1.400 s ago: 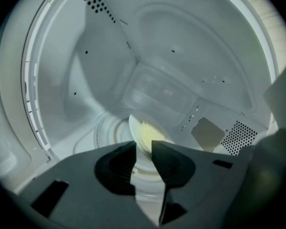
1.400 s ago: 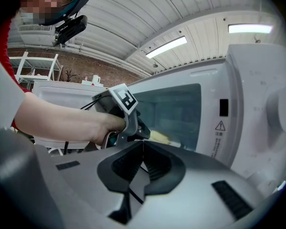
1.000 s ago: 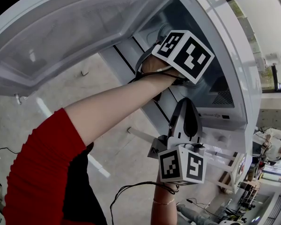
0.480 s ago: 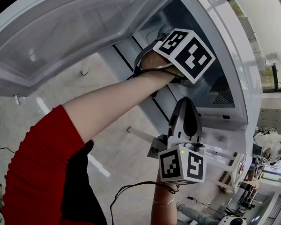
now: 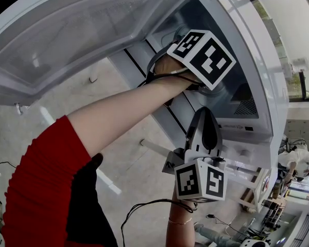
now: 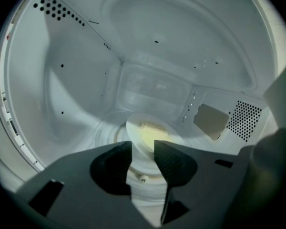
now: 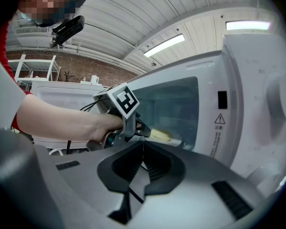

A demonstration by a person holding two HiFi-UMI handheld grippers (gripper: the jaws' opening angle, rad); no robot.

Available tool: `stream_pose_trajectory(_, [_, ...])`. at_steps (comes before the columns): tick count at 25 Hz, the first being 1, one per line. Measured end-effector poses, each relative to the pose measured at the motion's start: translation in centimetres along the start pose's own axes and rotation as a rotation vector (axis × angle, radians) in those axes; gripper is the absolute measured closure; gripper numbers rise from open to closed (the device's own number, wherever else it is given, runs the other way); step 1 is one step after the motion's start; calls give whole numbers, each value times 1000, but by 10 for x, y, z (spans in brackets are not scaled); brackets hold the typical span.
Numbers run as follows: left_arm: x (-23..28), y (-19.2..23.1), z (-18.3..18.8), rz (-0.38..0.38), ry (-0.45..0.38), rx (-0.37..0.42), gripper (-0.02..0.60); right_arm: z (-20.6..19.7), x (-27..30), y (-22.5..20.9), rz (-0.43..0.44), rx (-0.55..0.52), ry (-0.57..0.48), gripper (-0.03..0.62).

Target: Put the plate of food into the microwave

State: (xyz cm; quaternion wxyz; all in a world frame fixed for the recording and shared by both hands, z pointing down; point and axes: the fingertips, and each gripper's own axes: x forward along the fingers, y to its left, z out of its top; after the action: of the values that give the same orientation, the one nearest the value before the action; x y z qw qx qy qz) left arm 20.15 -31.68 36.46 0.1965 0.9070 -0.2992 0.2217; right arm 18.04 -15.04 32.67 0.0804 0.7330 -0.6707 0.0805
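Left gripper view: left gripper jaws just opening, plate loose between, frame centre; should back straight out. Right gripper closed, empty.

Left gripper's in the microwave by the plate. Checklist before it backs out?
1. Plate set down inside microwave: ok.
2. Left gripper jaws have just been opening, now apart; plate edge shows in the gap, pads not pressing it: ok.
3. Door swung open: ok.
4. Right gripper shut, empty, outside the cavity: ok.
5. Plate centred: cannot tell.
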Motion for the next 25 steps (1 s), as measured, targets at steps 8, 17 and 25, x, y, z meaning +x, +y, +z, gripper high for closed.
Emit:
stream_pose_trajectory(8, [-2,0,4,51,-33,129,435,-1,2,0,1,3,4,579])
stream_pose_trajectory(17, [-12,0,8,2,-82,85,475,-6,-2,-2,-18,16,8,579])
stream_pose_trajectory(25, [-71,-7,10,-164,-271,-50,572,5,-11,-3,8,35,-7,579])
